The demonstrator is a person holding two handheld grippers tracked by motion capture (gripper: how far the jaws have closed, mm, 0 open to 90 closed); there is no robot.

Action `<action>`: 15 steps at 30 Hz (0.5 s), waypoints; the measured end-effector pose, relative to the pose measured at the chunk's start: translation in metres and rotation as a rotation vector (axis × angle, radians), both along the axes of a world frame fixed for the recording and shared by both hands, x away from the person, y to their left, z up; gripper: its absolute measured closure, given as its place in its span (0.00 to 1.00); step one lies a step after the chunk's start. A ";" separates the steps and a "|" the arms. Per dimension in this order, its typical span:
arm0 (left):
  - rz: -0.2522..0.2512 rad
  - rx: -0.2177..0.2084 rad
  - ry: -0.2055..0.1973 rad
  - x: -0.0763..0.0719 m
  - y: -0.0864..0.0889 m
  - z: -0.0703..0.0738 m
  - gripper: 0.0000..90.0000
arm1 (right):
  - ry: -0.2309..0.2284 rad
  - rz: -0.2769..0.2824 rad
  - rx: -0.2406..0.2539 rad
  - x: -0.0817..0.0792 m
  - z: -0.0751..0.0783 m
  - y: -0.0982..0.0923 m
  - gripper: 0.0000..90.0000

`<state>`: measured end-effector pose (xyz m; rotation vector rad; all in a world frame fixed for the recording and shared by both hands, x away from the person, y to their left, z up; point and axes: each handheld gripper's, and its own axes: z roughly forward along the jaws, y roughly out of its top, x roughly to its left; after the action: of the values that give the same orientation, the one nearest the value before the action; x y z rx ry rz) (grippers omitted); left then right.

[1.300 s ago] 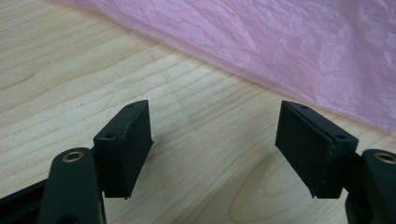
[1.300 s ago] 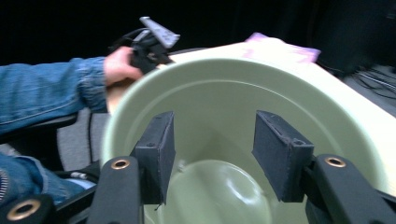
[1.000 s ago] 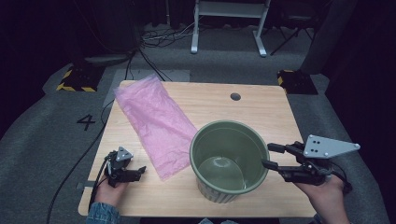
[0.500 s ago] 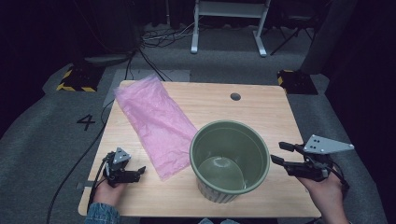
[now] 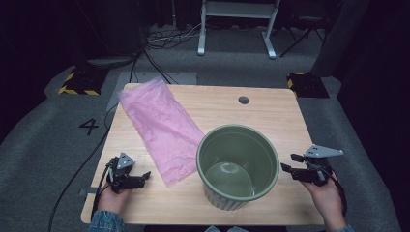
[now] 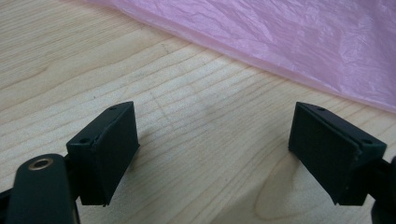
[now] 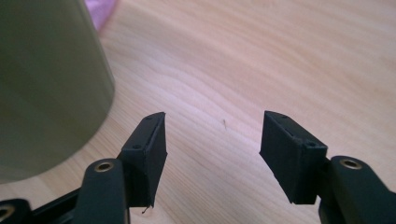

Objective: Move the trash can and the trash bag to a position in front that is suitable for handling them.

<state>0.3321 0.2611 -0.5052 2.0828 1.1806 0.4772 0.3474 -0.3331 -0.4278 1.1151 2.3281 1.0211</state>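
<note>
The left gripper (image 5: 140,177) is lying low over the wooden bench (image 6: 196,140) with its two black fingers (image 6: 105,151) spread wide and released, nothing but bare wood grain between them. They have just been opening, and no thing is sitting in the gap. Just beyond their tips, the near edge of the thin crinkled pink plastic bag (image 6: 289,42) is running across the bench, apart from the fingers and not touching them. That placing suggests, as a judgement, that this hand is lining up to pinch the bag's edge, or is simply resting beside it.

The right gripper (image 5: 289,170) is also standing released, its fingers (image 7: 148,154) parted over bare wood, and its figures show them widening a little; nothing is between them. To one side of these fingers, near but not touching, the wall of the round olive-green plastic bucket (image 7: 46,88) is rising. The bucket is standing upright between the two grippers in the high view, mouth up, likely waiting for the bag to go in as a liner.

The bucket's rim and base are being cut off in the right gripper view. The bag's near right edge is lying close against the bucket, and whether it is tucking behind the bucket cannot be told. Which end of the bag is the open mouth is too hard to make out.
</note>
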 end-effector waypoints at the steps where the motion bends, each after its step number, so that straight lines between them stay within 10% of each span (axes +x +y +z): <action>1: 0.001 -0.002 0.001 0.000 0.000 0.000 0.18 | 0.012 -0.003 -0.002 0.002 -0.005 0.000 0.46; 8: 0.004 0.003 -0.002 0.000 0.000 0.000 0.18 | 0.118 -0.056 -0.016 0.015 -0.034 -0.004 0.52; 15: 0.010 0.005 -0.003 -0.001 0.000 0.000 0.17 | 0.092 -0.060 -0.003 0.019 -0.053 -0.006 0.50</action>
<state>0.3313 0.2606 -0.5051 2.0809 1.1894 0.4874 0.3668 -0.3395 -0.4809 1.2474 2.3505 0.9630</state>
